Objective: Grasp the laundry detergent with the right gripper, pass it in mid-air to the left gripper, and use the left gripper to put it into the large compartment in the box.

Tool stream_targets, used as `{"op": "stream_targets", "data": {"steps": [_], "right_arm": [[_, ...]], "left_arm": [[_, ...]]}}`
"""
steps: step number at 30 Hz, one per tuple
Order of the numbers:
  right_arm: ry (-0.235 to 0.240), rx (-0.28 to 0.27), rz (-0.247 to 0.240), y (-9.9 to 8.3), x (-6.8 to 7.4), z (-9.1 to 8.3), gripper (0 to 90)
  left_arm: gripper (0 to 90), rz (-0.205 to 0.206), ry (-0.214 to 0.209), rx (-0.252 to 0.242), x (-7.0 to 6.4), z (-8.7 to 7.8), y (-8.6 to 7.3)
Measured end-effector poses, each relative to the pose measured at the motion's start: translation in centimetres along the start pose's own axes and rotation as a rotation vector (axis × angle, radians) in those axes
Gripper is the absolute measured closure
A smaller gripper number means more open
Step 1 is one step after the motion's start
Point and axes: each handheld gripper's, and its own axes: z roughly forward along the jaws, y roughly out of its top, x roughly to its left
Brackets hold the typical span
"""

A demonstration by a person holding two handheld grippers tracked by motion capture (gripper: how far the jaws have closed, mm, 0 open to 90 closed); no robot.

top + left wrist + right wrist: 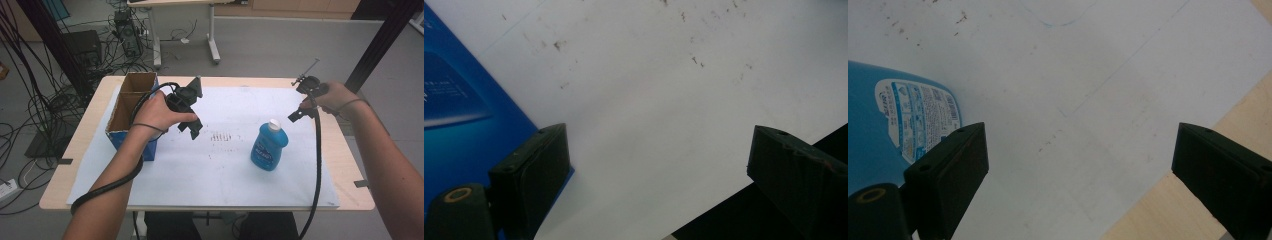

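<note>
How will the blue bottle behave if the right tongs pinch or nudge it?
The blue bottle stands upright, taller than its base is wide, so a high nudge would probably tip it. Its rounded, glossy plastic sides may slip between flat pads. How full it is can't be told, so weight is uncertain. The right tongs stand open beside it.

A pale wooden desk (350, 165) under a white sheet (210, 170) stands on a grey floor (280, 45). Behind it — a white-legged table (214, 47), a computer tower (127, 32) and tangled black cables (30, 115) at the left.
</note>
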Motion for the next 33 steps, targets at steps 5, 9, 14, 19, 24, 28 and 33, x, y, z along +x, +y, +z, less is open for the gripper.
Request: {"op": "stream_targets", "data": {"steps": [5, 9, 14, 19, 24, 28, 33], "right_arm": [[0.003, -0.017, -0.009, -1.1, 0.5, -0.1, 8.3], [-0.003, -0.022, -0.016, -2.1, 0.9, -0.2, 9.0], [0.031, -0.034, 0.023, -3.4, 1.3, -0.1, 9.5], [0.053, -0.043, 0.028, -4.6, 1.8, 0.4, 9.3], [0.037, -0.047, 0.039, -6.6, 2.2, 0.8, 8.1], [0.026, -0.059, 0.049, -7.9, 2.3, 0.9, 7.0], [0.032, -0.075, 0.05, -9.6, 3.0, 1.3, 6.2]], "left_arm": [[10.5, 0.005, -0.028, 0.006, -0.8, 0.9, -1.0], [10.5, 0.009, -0.038, 0.005, -1.4, 1.3, -1.7], [10.5, 0.005, -0.045, 0.004, -1.7, 1.8, -2.4], [10.5, 0.005, -0.054, 0.004, -2.0, 2.4, -2.9], [10.5, 0.004, -0.061, -0.001, -2.4, 2.7, -3.5], [10.4, 0.001, -0.047, 0.004, -2.7, 2.9, -3.7], [10.0, -0.01, -0.037, 0.016, -3.2, 3.4, -4.1]]}}
